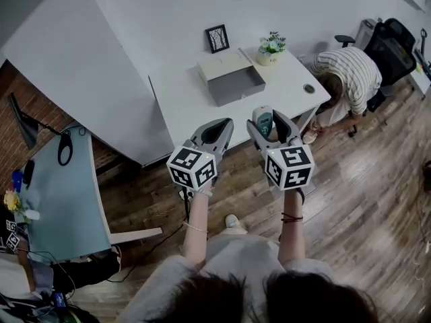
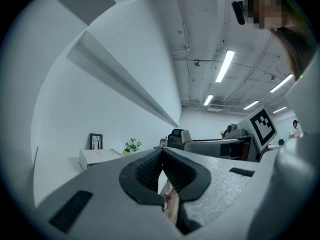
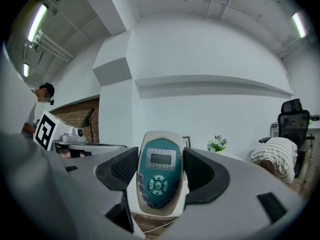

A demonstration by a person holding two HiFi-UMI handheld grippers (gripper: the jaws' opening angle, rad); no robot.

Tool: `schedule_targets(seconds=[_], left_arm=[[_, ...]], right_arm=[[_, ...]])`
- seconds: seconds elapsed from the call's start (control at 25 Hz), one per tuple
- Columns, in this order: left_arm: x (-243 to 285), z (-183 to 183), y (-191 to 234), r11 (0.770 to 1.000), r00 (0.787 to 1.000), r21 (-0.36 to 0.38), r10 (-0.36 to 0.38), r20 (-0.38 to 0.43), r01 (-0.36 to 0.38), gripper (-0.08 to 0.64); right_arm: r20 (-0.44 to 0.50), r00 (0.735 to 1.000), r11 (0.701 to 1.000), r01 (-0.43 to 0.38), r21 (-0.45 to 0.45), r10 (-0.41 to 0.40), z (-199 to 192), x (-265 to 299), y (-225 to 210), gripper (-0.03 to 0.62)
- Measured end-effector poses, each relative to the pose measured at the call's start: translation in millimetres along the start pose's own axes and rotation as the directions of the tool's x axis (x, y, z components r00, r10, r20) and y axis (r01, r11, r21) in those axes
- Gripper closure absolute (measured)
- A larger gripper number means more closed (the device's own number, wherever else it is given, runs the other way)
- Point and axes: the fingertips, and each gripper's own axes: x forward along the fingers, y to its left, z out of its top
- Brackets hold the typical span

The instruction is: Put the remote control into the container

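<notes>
A white remote control with a teal face, small screen and round buttons stands upright between the jaws of my right gripper, which is shut on it. In the head view the remote control pokes out of the right gripper at the near edge of the white table. The container, a grey open box with its lid flipped back, sits near the table's far side. My left gripper hovers beside the right one, shut with nothing held; its jaws meet in the left gripper view.
A framed picture and a small flower pot stand at the table's back edge, and a round dark disc lies on its right end. A person in a striped shirt bends beside a black office chair. A light blue table stands at left.
</notes>
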Motion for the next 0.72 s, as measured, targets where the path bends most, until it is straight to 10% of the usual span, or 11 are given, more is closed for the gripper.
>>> schedule_targets(seconds=[0.72], left_arm=[[2,-10,43,0.998,0.999,-0.030,0.046,0.000,-0.046,0.557]], right_arm=[[-0.013,1.000,1.000,-0.018,0.015,0.018,-7,46,-13,0.310]])
